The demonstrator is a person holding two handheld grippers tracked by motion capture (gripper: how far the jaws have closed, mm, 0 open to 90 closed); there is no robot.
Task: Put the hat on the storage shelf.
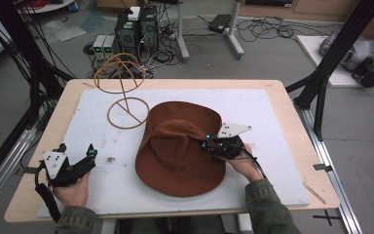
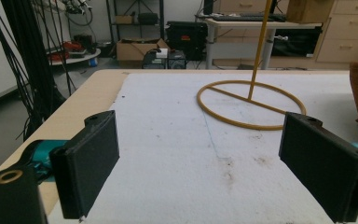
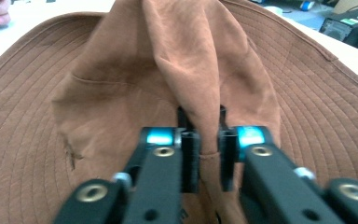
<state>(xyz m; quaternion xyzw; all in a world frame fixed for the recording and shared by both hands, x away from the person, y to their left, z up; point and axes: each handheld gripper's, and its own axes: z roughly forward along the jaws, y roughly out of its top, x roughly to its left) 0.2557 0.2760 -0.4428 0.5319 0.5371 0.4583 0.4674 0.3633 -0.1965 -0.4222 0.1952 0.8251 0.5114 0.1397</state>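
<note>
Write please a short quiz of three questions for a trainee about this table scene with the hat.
1. True or false: the right gripper pinches a fold of the brown hat.
2. What stands behind the hat: A) a yellow wire hat stand, B) a mug, C) a box?
3. What is between the fingers of the left gripper?

Key: 1 true; 2 A; 3 nothing, they are open over the white mat.

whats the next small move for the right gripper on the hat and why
Probably a short lift straight up. The right gripper is shut on a fold of the brown hat at its crown, while the brim lies flat on the white mat. The wire hat stand waits behind, and the left gripper is open and apart.
</note>
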